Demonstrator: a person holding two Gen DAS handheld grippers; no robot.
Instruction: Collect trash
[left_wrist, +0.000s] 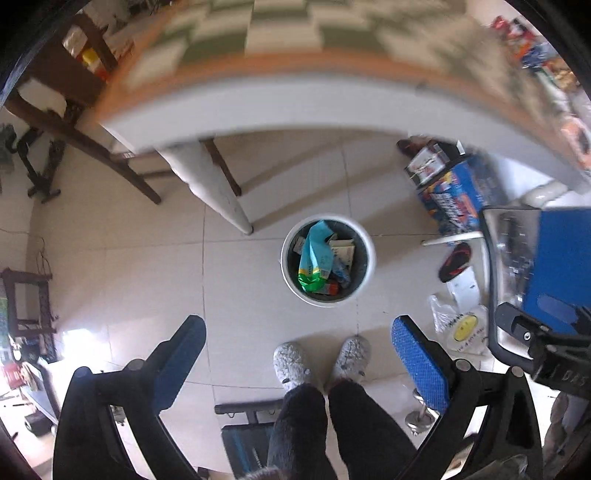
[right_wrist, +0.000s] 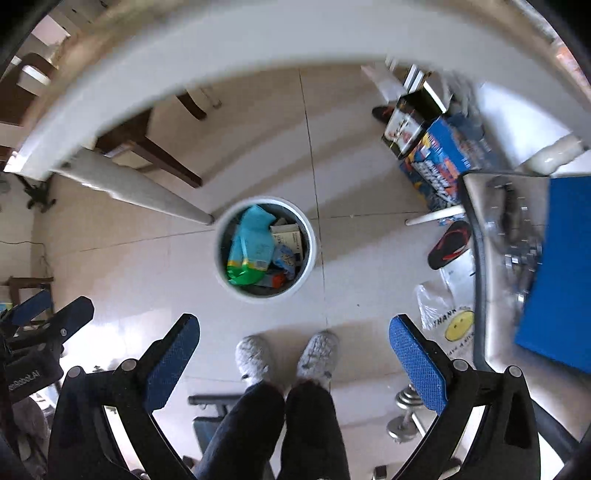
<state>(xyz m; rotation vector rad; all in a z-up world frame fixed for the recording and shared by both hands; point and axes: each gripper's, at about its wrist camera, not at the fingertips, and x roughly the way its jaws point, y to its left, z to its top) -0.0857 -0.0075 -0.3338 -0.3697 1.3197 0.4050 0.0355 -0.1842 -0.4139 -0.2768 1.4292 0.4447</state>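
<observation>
Bin (left_wrist: 328, 260) on floor, holding wrappers, lies directly below and ahead of both empty, wide-spread tools, left gripper (left_wrist: 299, 354) and right gripper (right_wrist: 293, 354), neither clearly nearer; table (left_wrist: 258, 107) edge overhangs beyond.

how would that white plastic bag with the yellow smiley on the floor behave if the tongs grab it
The plastic bag looks thin and crumpled, so it is probably floppy and very light. It lies flat on the tile floor, so pinching an edge may be fiddly, and the film could slip between the pads.
</observation>
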